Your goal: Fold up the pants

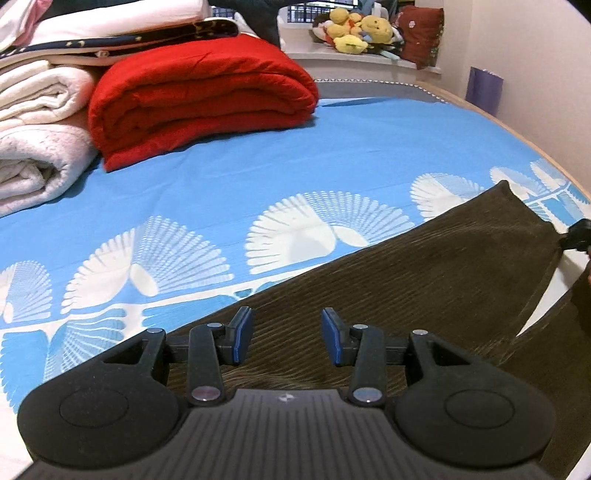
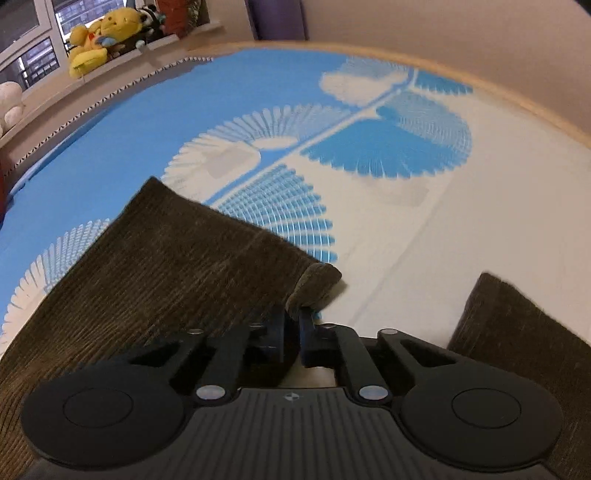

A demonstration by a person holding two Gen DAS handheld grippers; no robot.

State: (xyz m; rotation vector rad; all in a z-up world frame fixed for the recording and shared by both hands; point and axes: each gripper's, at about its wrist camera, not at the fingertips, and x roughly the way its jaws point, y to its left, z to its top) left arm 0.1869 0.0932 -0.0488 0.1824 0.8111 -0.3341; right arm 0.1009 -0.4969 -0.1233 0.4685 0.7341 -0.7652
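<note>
Pants [image 1: 424,280] are dark brown corduroy, lying flat on the bed sheet [image 1: 295,147], the blue one with white fan prints. I use the pants as the reference for everything below.

Left gripper [image 1: 287,341]: my jaws are spread, blue pads [image 1: 242,338] apart, nothing between them. It hangs over the near part of the pants, ribbed fabric directly below the gap. No contact with the cloth that I can make out.

Right gripper [image 2: 293,317]: my jaws are pressed together on a corner of the pants at the leg hem. The pinched corner is bunched and curled up just past the fingertips, lifted a bit off the sheet. The rest of that leg runs away from the corner toward the left of the right wrist view and lies flat. In the left wrist view the same gripper shows only as a black tip at the far right corner of the leg, with the fabric pulled to a point there.

A second piece of the same brown cloth [image 2: 517,325] sits to the right of the pinched leg, apart from it, white sheet between them. Probably the other leg; I can't tell how it joins.

Beyond the pants, well apart from them: a folded red blanket [image 1: 199,99] on the sheet, and just beside it a stack of white folded blankets [image 1: 40,140]. Further back, plush toys [image 1: 358,29] on a ledge past the bed edge.
</note>
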